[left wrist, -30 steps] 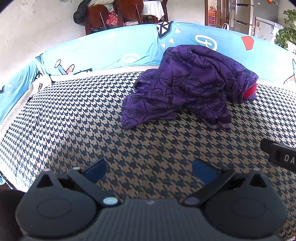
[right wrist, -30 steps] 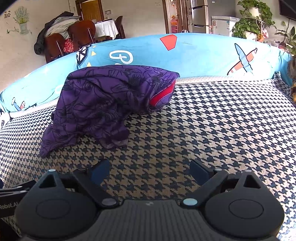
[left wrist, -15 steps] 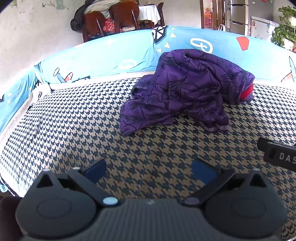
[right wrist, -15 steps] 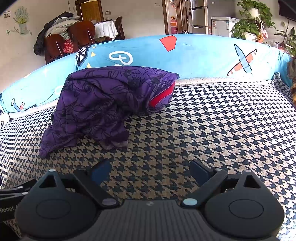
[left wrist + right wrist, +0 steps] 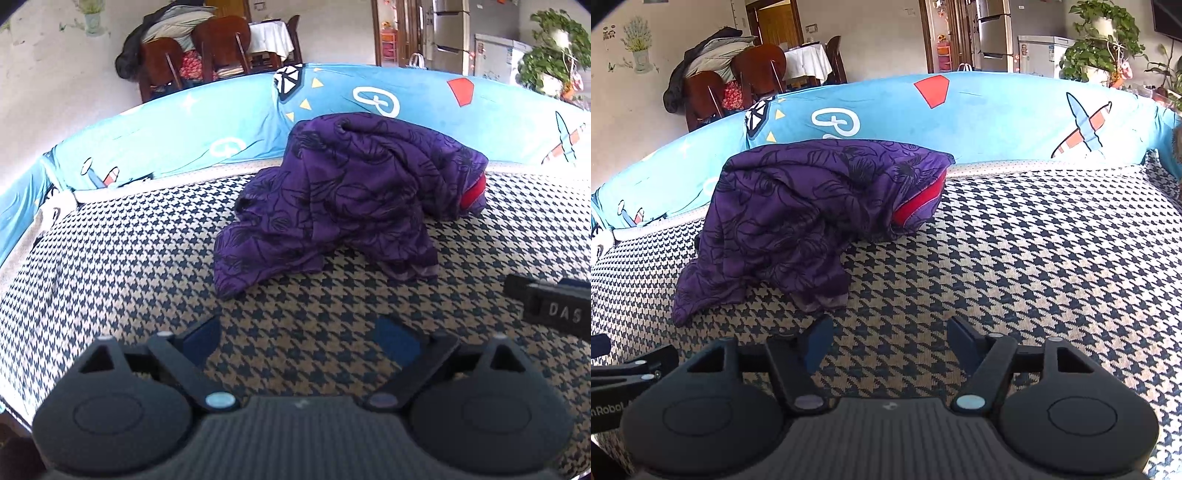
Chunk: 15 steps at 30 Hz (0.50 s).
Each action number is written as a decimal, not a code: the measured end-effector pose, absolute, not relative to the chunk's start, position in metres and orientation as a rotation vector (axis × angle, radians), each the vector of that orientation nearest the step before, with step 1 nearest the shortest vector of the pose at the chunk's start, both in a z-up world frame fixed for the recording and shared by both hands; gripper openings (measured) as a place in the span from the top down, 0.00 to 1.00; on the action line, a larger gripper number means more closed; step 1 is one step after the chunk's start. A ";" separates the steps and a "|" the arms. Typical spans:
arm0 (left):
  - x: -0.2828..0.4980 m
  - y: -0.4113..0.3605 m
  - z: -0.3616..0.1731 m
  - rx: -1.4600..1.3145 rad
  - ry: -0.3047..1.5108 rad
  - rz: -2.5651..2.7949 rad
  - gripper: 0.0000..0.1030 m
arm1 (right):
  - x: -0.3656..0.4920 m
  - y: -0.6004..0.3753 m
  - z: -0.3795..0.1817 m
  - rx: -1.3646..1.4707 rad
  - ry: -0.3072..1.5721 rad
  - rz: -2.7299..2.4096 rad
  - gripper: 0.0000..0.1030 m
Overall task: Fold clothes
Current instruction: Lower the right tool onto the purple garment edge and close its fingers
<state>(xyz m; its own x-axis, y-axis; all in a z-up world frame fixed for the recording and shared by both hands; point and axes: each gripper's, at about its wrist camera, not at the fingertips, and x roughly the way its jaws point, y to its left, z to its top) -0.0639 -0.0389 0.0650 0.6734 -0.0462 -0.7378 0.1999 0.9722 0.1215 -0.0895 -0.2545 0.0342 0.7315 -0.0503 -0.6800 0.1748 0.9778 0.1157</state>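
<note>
In the left wrist view, the left tool (image 5: 301, 334) is seen low at 6 o'clock, with its blue-padded fingers (image 5: 202, 335) spread apart and nothing between them. It is held over the houndstooth cover (image 5: 122, 266) of a sofa. A purple garment (image 5: 343, 199) with a dark pattern is seen at 12 o'clock from the tool, lying crumpled in a heap, well apart from the fingers. Its far side is leaned against the blue backrest (image 5: 207, 125). A red lining (image 5: 474, 190) is shown at the garment's right end. At 3 o'clock, part of the other black tool is seen at the edge.

In the right wrist view, the right tool (image 5: 888, 341) is also held with its fingers (image 5: 817, 341) apart and empty, over the same cover (image 5: 1034, 266). The garment (image 5: 798, 218) is placed at 11 o'clock from it, and the nearest hem is just beside the left finger; whether they touch cannot be told. The red lining (image 5: 919, 201) faces to the right. Behind the backrest (image 5: 997, 114), chairs (image 5: 738, 81) and a plant (image 5: 1097, 48) are seen.
</note>
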 end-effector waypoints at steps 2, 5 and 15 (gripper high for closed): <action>-0.059 -0.039 0.064 0.205 0.824 -0.147 0.14 | -0.085 -0.258 0.034 0.186 0.741 -0.121 0.39; -0.050 -0.039 0.063 0.215 0.828 -0.158 0.15 | -0.078 -0.263 0.035 0.205 0.740 -0.120 0.40; -0.005 -0.027 0.059 0.245 0.856 -0.166 0.00 | -0.048 -0.274 0.028 0.365 0.754 -0.115 0.29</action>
